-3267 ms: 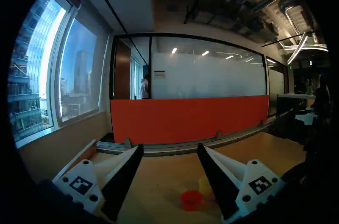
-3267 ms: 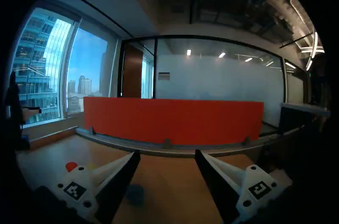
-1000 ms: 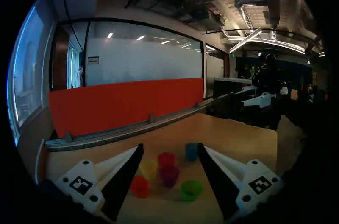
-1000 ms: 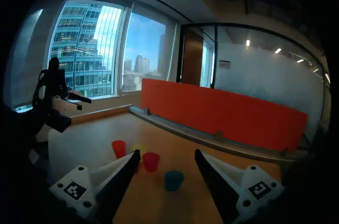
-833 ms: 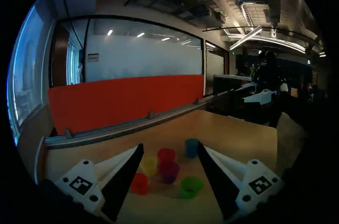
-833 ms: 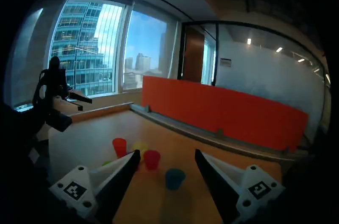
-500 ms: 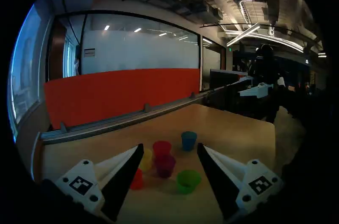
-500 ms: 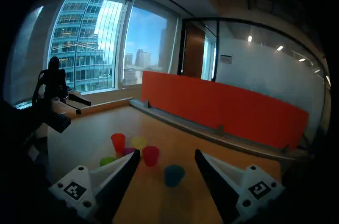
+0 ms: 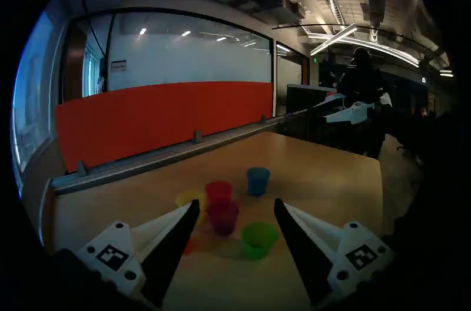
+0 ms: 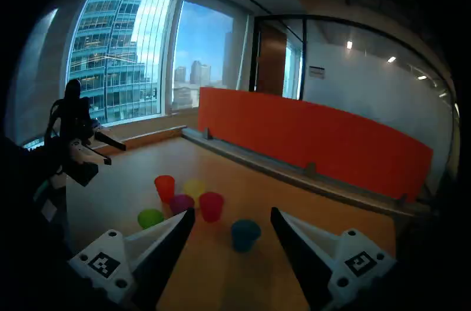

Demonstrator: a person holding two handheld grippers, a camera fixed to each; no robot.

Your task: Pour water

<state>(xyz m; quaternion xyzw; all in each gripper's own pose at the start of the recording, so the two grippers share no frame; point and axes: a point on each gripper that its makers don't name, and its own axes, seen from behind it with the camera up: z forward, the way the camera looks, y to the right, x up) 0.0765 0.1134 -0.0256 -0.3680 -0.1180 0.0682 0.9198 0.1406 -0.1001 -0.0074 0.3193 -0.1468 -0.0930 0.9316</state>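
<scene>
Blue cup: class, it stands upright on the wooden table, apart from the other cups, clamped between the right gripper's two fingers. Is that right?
Not quite: it is not clamped. The right gripper view shows the right gripper open, with bare table between each finger and the blue cup. The rest holds: the cup stands upright on the wooden table, apart from the other cups.

My left gripper view sits low over the light wooden tabletop (image 9: 329, 169), close to the cluster of small coloured plastic cups (image 9: 224, 215), facing the long orange partition panel (image 9: 165, 113) behind the cups. My right gripper view meets the same cups from another side, about as close, with tall glass windows (image 10: 118, 58) left of the cups.
</scene>
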